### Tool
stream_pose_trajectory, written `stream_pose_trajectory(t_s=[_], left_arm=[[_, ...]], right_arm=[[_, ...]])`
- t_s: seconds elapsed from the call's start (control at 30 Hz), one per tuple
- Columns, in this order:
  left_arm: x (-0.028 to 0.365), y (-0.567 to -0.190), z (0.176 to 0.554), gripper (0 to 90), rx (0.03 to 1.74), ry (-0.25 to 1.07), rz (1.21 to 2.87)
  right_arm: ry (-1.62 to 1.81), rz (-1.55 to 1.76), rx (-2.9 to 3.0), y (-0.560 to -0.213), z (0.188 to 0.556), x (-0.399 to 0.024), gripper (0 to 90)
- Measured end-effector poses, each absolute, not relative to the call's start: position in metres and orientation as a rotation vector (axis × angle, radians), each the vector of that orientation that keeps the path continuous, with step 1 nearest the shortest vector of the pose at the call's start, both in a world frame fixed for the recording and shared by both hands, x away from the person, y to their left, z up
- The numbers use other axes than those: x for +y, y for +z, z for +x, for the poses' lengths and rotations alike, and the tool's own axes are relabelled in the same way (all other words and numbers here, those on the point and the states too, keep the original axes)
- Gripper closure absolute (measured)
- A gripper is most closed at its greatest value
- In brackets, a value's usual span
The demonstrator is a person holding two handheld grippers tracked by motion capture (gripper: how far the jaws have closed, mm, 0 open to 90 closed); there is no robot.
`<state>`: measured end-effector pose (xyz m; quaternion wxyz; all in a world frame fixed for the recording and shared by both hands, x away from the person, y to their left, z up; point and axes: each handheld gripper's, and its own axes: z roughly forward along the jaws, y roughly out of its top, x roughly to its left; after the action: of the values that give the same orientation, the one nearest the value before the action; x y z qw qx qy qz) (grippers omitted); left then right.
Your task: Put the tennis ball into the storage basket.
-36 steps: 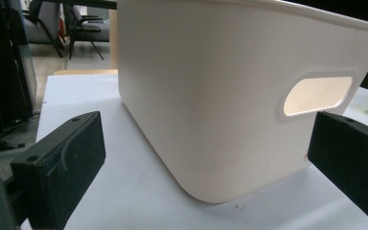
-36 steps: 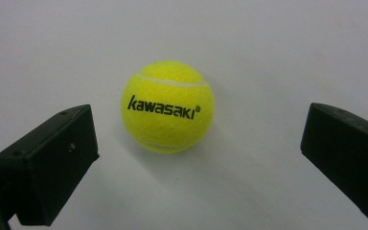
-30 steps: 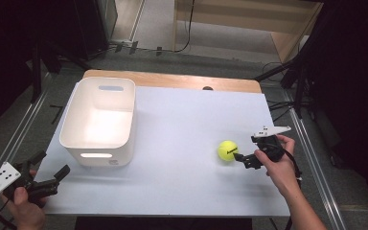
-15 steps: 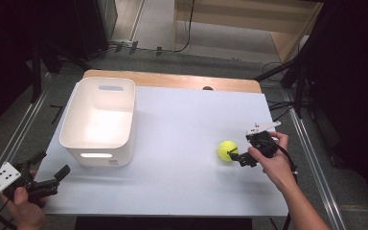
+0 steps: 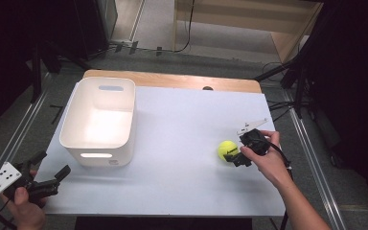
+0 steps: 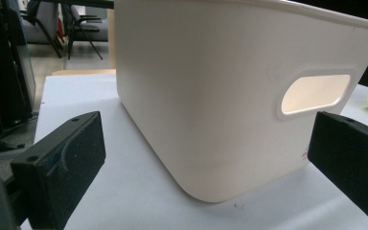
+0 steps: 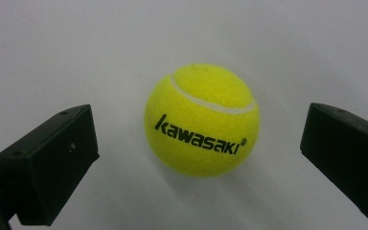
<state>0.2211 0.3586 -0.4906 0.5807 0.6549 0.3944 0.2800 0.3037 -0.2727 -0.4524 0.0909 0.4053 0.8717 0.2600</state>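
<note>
The white table (image 5: 172, 187) carries two objects: a white bin (image 5: 100, 120) with handle cut-outs at its left half and a yellow tennis ball (image 5: 227, 150) resting on the bare surface at its right half, well apart from the bin. The step in hand appears to be the approach to grasp the ball: the right gripper (image 5: 235, 158) sits just beside it, and in the right gripper view its jaws stand wide apart on either side of the tennis ball (image 7: 202, 120), not touching it, with the printed lettering facing the camera. The next move calls for advancing until the ball lies squarely between the pads, then closing gently, since a round ball on a smooth top may roll away if one jaw strikes it first. The left gripper (image 5: 48, 178) is held at the near left corner of the table, jaws apart and holding nothing, aimed at the near wall of the bin (image 6: 230, 96). If the ball is meant for the bin, as seems likely, the open stretch of table between them offers no obstacle; only the bin's rim must be cleared from above.
</note>
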Motion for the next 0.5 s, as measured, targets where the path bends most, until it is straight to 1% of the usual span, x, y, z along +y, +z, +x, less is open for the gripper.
stream_pose_trajectory(t_s=[0.5], left_arm=[[0.358, -0.491, 0.221, 0.0, 0.918, 0.654, 1.532]], right_arm=[[0.643, 1.195, 2.662, -0.455, 0.316, -0.261, 0.0]])
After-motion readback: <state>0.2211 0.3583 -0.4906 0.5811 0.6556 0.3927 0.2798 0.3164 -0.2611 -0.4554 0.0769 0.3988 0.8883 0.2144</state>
